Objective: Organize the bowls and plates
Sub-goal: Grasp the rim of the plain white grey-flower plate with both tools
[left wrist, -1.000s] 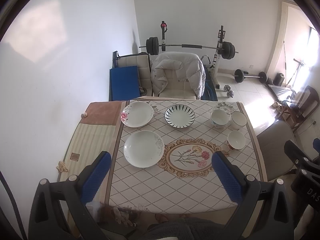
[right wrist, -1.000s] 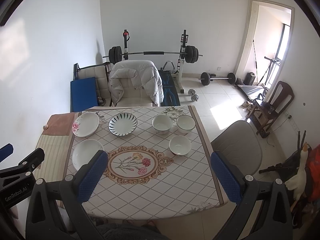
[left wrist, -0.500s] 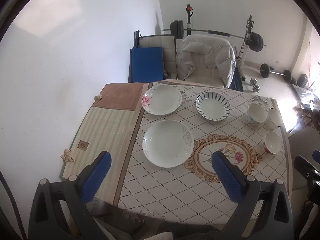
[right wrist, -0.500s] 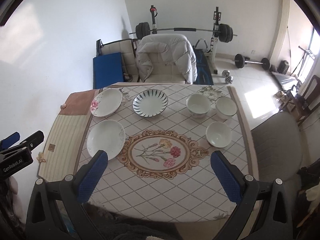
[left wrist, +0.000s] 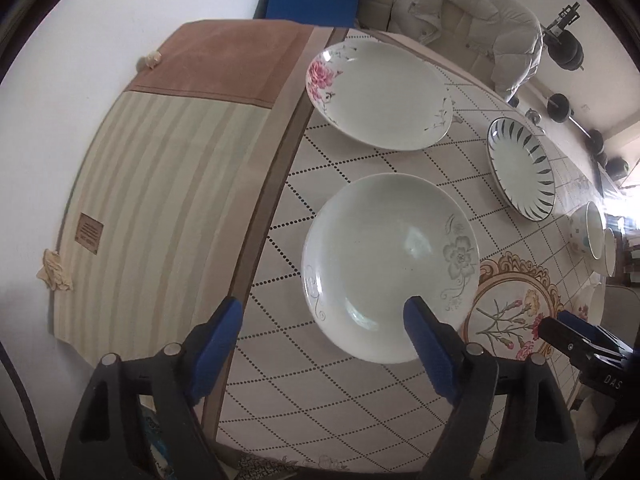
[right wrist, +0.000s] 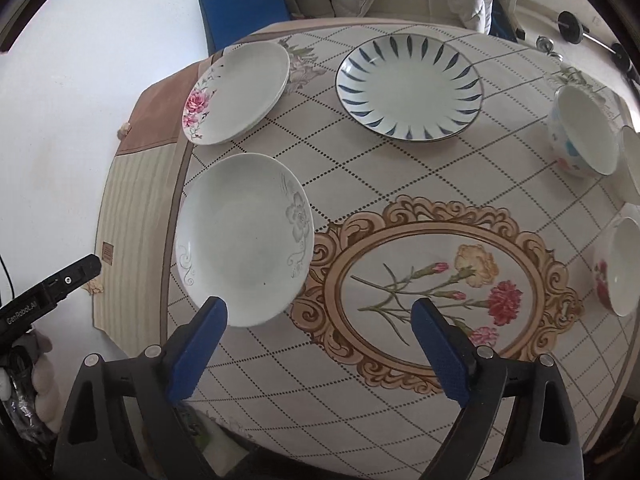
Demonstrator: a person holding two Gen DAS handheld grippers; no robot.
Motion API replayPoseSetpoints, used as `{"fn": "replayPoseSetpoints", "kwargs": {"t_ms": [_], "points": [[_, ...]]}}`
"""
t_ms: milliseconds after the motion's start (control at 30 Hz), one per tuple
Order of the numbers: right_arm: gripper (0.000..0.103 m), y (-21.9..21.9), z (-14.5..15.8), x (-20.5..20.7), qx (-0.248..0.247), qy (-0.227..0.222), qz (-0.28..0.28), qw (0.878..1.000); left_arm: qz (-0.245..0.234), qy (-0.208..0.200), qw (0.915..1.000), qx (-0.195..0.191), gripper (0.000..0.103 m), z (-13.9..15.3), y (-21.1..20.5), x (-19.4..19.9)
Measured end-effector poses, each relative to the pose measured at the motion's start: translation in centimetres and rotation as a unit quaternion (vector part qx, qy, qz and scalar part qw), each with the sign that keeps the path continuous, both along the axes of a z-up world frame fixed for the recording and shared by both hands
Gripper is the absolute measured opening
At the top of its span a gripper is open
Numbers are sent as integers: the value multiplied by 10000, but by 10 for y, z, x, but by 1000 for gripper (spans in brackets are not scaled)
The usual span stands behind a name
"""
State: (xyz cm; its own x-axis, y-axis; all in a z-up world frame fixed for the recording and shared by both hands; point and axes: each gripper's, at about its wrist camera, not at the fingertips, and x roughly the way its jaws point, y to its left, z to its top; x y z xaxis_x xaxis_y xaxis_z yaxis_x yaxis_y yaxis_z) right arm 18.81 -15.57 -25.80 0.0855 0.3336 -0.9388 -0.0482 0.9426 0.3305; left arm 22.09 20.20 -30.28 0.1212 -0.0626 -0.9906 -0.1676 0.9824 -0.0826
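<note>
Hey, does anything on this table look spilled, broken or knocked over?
Nothing stands out. The three plates, pink-flower, blue-striped and grey-flower, lie flat and clean on the tablecloth; the bowls stand upright, nothing spilled or chipped.

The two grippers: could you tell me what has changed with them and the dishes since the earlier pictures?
Both grippers have dropped close to the table. The left gripper now hangs at the near rim of the grey-flower plate, the right gripper just beside it over the carnation medallion. Both sets of jaws are closing, nothing gripped yet. The plates and bowls lie as before.
</note>
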Motion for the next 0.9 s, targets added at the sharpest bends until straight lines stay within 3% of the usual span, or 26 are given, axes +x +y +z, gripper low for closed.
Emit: {"fn": "replayPoseSetpoints", "kwargs": {"t_ms": [67, 233, 367, 433, 500, 567, 900], "points": [[87, 13, -32, 23, 63, 317, -57, 9995, -82, 273, 9995, -108, 62, -32, 8, 18], [79, 41, -87, 57, 256, 885, -3, 9957, -380, 707, 9961, -369, 56, -90, 15, 48], [63, 55, -113, 69, 203, 1123, 159, 9933, -684, 895, 9927, -425, 51, -111, 10, 55], [49, 58, -121, 70, 166, 1258, 141, 9918, -765, 966, 9911, -498, 41, -117, 7, 54], [29, 57, -131, 72, 225, 1393, 39, 9900, -772, 1024, 9899, -610, 34, -122, 5, 51], [19, 56, -139, 73, 198, 1448, -61, 9892, -775, 980, 9891, -775, 29, -122, 1, 47], [15, 27, -145, 69, 540, 1625, -351, 9846, -523, 858, 9934, -552, 22, -101, -6, 28]]}}
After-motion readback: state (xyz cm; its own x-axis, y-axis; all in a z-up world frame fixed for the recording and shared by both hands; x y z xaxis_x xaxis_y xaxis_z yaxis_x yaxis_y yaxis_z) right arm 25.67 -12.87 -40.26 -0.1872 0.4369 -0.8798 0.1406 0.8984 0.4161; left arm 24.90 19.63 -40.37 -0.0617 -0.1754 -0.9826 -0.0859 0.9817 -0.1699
